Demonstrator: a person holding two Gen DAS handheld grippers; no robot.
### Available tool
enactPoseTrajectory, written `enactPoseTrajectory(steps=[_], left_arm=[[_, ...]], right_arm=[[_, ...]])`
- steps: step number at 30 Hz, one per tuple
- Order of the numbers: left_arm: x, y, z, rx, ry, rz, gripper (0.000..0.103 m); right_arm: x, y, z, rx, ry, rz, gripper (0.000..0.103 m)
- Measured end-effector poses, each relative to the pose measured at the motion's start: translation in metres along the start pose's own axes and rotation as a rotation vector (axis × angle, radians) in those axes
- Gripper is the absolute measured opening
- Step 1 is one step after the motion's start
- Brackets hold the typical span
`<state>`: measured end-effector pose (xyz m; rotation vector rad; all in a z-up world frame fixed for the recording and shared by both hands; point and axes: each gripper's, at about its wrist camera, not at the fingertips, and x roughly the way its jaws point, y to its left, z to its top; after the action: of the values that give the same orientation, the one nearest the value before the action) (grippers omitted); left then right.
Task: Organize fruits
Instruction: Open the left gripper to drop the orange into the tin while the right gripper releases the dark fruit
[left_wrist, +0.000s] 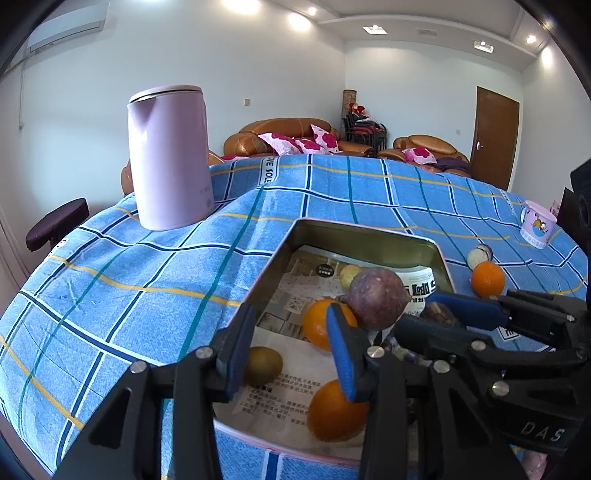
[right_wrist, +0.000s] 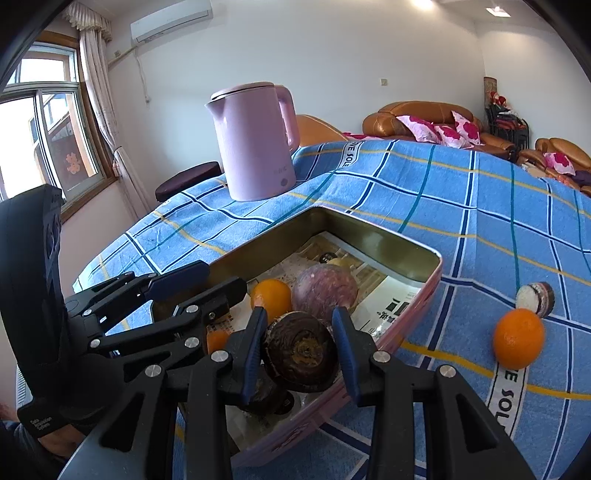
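Right gripper (right_wrist: 299, 354) hangs over the near end of the tin tray (right_wrist: 413, 295), its jaws apart around a dark brown fruit (right_wrist: 301, 356) without clearly pinching it, so this looks like the placing step. Left gripper (left_wrist: 291, 350) hovers spread and empty over the tray's other side, an orange (left_wrist: 334, 411) just below it. Ahead of both, a purple fruit (right_wrist: 325, 290) lies in the tray. To the right gripper's right, another orange (right_wrist: 519, 339) waits on the desk (right_wrist: 480, 206); fetching it seems next.
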<state>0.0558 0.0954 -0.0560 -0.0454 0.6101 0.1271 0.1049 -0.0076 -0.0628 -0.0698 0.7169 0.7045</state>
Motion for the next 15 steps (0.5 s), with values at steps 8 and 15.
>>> enactPoseTrajectory(steps=[8, 15], left_arm=[[-0.005, 0.0, 0.0, -0.006, -0.016, 0.001, 0.061], [-0.015, 0.0, 0.004, -0.025, -0.047, 0.008, 0.08]], right_arm=[[-0.005, -0.004, -0.001, 0.006, -0.011, -0.003, 0.04], [-0.024, -0.017, -0.002, 0.012, -0.04, -0.043, 0.049]])
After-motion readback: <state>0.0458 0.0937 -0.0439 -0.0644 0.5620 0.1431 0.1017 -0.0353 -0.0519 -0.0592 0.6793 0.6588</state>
